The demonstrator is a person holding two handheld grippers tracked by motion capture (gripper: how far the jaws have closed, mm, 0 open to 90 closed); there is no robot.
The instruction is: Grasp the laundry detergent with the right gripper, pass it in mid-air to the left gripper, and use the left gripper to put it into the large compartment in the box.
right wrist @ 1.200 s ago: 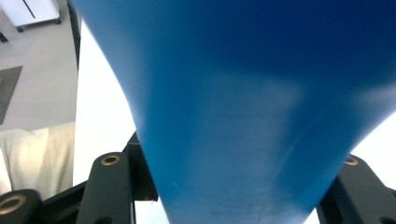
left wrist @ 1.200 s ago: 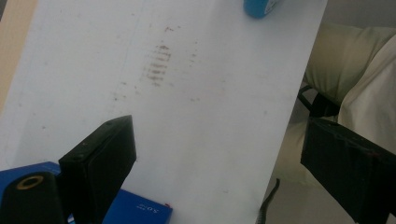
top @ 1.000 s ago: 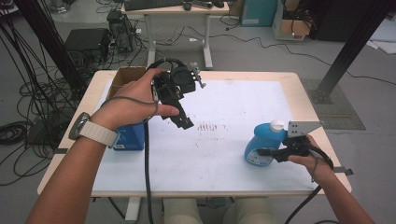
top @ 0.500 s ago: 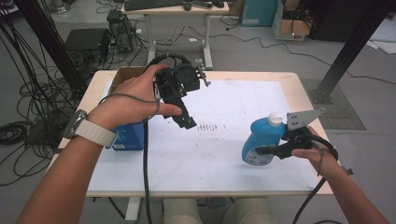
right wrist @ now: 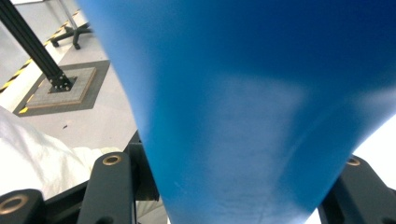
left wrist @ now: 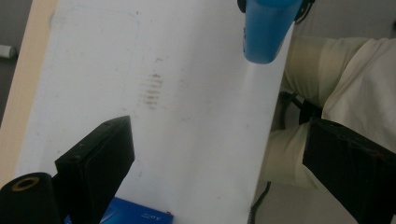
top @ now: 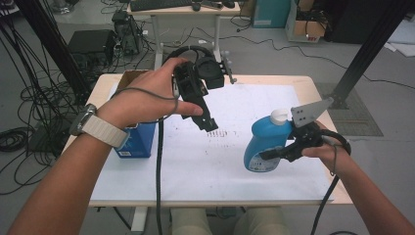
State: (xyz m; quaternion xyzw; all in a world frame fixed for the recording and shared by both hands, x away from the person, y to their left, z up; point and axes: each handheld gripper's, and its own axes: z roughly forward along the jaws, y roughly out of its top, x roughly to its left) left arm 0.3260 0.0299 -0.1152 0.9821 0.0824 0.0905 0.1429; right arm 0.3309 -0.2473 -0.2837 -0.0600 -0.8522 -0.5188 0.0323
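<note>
Here, the right gripper pinches a blue detergent bottle with a white cap; its glossy body sits between the jaws, tilted above the white sheet. Farther off, the left gripper hangs with jaws spread wide, nothing between them.

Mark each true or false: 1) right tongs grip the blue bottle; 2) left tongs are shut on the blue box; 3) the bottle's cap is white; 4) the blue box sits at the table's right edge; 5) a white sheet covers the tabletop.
1) The right tongs grip the blue bottle: true.
2) The left tongs are shut on the blue box: false; their jaws stand open above the table, holding nothing.
3) The bottle's cap is white: true.
4) The blue box sits at the right edge: false; it is at the left.
5) A white sheet covers the tabletop: true.
</note>
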